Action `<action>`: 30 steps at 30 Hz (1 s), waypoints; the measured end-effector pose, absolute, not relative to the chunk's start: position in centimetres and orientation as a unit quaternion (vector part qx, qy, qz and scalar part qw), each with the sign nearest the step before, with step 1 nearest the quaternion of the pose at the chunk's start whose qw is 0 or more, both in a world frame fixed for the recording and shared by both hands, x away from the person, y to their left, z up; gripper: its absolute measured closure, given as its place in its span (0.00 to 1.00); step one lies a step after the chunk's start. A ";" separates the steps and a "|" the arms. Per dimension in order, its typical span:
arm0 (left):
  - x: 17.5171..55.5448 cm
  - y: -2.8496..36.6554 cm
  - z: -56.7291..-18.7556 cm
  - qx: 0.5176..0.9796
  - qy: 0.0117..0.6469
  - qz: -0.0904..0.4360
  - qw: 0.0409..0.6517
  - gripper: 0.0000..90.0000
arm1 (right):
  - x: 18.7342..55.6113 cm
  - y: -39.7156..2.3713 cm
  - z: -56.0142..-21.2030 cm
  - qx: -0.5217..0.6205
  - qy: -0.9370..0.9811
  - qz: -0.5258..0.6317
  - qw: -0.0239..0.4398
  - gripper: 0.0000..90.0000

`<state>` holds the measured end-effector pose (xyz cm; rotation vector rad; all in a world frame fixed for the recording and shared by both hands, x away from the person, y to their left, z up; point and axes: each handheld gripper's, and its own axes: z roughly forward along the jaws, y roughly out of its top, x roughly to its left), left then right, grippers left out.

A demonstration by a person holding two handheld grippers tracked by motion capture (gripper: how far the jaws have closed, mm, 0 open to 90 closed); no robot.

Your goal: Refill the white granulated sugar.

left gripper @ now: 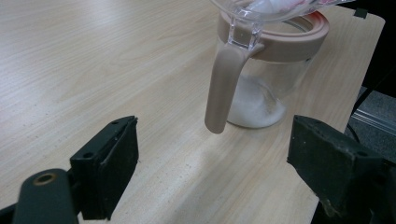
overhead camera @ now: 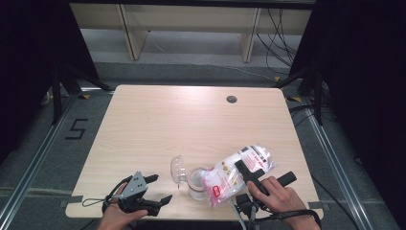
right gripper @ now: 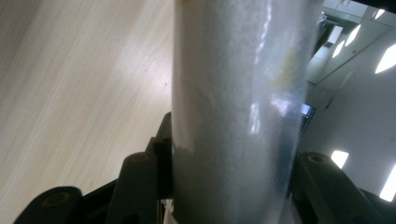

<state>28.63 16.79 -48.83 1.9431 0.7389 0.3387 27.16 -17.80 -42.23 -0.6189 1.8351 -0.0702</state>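
Observation:
A clear plastic bag (overhead camera: 237, 170) of white grains with red print is tilted, its lower end over a glass jar (overhead camera: 196, 186). My right gripper (overhead camera: 265, 175) is shut on the bag's upper part; in the right gripper view the bag (right gripper: 233, 70) fills the gap between the jaws of the right gripper (right gripper: 233, 158). The jar (left gripper: 261, 79) has a pink rim, a beige latch (left gripper: 223, 88) hanging down and a little white powder at the bottom. Its clear lid (overhead camera: 178, 170) stands open to the left. My left gripper (overhead camera: 160, 188) rests open left of the jar, and the left gripper (left gripper: 212, 154) holds nothing.
The jar stands close to the front edge of the light wooden table (overhead camera: 191, 120). A cable hole (overhead camera: 231, 99) lies at the table's back right. Dark curtains and stands flank the table; the floor at left bears a "5" marking (overhead camera: 76, 129).

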 end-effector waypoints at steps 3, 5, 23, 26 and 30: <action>28.6 16.8 -48.8 0.802 0.305 0.140 0.495 0.18 | 27.2 -17.8 -42.2 -0.263 0.781 -0.030 0.566 0.65; 28.6 16.8 -48.8 0.801 0.305 0.139 0.495 0.18 | 27.2 -17.8 -42.2 -0.262 0.781 -0.030 0.565 0.65; 28.7 16.7 -48.9 0.801 0.303 0.137 0.497 0.18 | 27.2 -17.8 -42.2 -0.267 0.780 -0.031 0.565 0.66; 28.7 16.8 -48.9 0.802 0.305 0.139 0.494 0.18 | 27.1 -17.8 -42.3 -0.264 0.780 -0.030 0.567 0.66; 28.7 16.8 -48.9 0.802 0.304 0.138 0.496 0.18 | 27.1 -17.8 -42.2 -0.263 0.780 -0.031 0.566 0.66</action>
